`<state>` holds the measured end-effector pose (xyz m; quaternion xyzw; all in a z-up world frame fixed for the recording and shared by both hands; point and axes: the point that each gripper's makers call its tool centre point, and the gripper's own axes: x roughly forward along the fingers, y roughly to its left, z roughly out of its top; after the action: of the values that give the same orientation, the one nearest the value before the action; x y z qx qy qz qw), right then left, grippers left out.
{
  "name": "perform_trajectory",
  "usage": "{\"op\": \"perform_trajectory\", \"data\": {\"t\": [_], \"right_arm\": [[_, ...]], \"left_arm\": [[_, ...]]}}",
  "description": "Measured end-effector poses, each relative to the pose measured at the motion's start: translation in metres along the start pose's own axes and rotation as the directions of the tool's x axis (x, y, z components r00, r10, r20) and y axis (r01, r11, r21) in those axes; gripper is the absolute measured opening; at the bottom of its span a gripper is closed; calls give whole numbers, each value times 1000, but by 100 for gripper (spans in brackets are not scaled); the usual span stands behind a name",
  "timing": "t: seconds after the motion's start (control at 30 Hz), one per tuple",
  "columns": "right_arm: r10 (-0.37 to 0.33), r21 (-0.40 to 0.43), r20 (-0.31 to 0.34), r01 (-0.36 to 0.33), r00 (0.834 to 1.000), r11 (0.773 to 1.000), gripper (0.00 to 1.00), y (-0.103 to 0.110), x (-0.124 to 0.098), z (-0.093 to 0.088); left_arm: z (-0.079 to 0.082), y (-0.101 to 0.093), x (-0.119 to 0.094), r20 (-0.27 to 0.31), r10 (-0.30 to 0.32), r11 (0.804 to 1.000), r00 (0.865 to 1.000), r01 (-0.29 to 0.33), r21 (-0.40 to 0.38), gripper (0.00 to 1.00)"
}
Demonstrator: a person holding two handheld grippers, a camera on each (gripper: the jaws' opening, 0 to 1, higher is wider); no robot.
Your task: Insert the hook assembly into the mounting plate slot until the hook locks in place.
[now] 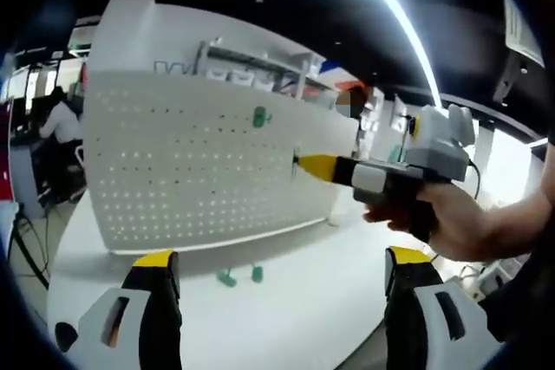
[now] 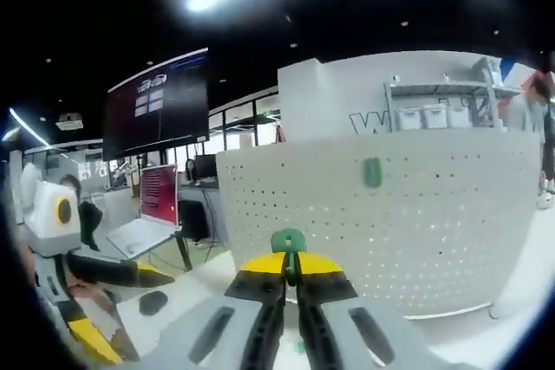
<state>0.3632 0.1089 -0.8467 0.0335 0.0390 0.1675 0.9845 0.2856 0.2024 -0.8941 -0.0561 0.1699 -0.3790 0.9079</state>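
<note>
Your right gripper is clamped on a green hook aimed at the pegboard so its tabs meet the holes, one hook is already mounted, and your left gripper waits open above the table.

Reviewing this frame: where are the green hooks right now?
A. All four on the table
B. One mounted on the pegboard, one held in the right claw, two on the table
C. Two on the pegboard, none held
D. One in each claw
B: one green hook sits on the pegboard, the right claw pinches another, and two lie on the table.
</note>
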Motion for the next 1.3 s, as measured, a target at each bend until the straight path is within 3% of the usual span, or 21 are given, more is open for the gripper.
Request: {"op": "perform_trajectory", "data": {"t": [0.63, 1.3], "right_arm": [[-168, -21, 82, 170, 982, 985, 1, -78, 46, 28], [-260, -10, 130, 263, 957, 965, 1, -128, 72, 40]], "left_arm": [[-2, 22, 2, -26, 21, 1000, 999, -22, -20, 98], [-13, 26, 4, -50, 11, 998, 999, -14, -64, 98]]}}
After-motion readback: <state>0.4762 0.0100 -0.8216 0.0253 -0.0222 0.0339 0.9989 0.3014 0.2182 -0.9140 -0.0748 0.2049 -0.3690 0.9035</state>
